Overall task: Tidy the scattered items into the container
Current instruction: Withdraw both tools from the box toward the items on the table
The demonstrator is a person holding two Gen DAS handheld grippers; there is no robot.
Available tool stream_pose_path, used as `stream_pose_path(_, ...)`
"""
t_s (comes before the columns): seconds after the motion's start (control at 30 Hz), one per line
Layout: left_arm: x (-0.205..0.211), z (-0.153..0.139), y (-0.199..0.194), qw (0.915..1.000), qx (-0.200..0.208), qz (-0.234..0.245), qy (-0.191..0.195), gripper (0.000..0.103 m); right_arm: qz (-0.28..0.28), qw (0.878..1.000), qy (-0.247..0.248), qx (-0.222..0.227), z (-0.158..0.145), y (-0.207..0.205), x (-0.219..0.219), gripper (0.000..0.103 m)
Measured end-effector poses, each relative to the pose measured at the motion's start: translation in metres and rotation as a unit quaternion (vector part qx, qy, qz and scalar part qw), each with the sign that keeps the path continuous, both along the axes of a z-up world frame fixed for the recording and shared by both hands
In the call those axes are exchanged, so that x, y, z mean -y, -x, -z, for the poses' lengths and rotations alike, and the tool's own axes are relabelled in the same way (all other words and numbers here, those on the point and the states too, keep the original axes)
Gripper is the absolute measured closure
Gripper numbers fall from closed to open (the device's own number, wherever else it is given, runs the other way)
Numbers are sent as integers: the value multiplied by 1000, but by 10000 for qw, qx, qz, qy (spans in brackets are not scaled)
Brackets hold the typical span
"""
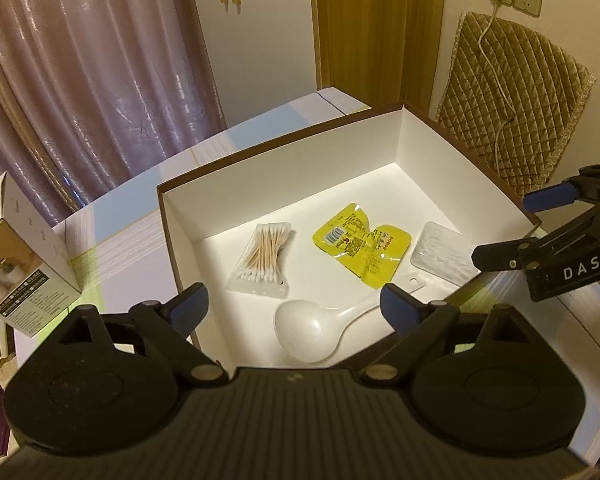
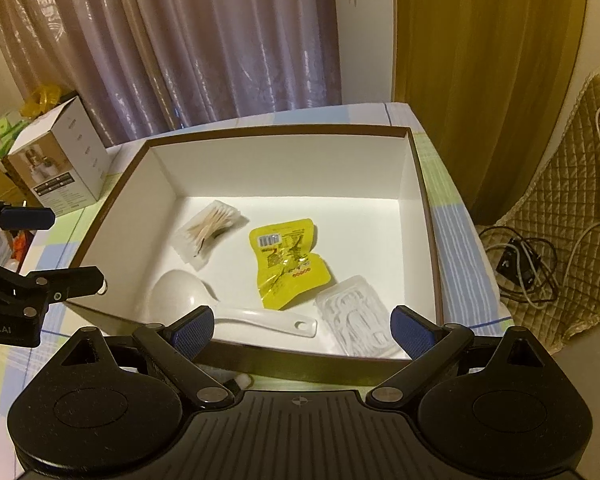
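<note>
**Box filled, both tongs empty above it**

The box sits on the counter holding the swabs at 10 o'clock, yellow packet centre, spoon at 7 and clear case at 5. Left tongs and right tongs gape wide, gripping nothing. Risk, in my judgement: a low finger could catch the near wall and drag the box. Something white lies half-hidden outside that wall and could be missed.

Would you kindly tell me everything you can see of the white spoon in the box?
The white spoon looks like glossy plastic, with a deep rounded bowl and a flat handle ending in a hanging hole. It lies flat on the floor of the box, near the front wall, bowl facing up. Its handle points toward the clear case; the yellow packet lies just behind it. Neither gripper touches it.
</note>
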State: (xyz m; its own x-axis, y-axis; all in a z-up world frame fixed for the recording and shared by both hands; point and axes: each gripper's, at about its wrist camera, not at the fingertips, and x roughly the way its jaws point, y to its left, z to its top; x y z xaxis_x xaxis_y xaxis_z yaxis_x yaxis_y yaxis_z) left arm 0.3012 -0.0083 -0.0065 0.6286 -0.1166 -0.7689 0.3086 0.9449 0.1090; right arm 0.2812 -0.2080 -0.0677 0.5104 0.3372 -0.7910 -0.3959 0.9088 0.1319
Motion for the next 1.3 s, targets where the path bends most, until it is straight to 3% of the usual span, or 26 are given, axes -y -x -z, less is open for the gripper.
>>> stream_pose_path(0.4,-2,-9,35,9998,142,-118,63,11,-134,9998,-67,144,-7,28,4,3)
stream_pose_path(0.67,-6,-6,64,9993,188,-275,146,12,-167,9998,-82,-44,2,43,10,3)
stream_pose_path(1.17,-56,34,137,9949,-92,-947,334,12,-329,9993,-53,-186,27,77,21,3)
stream_pose_path(1.3,-69,49,160,9930,-236,-1084,416,13,-328,9986,-96,-397,44,91,27,3)
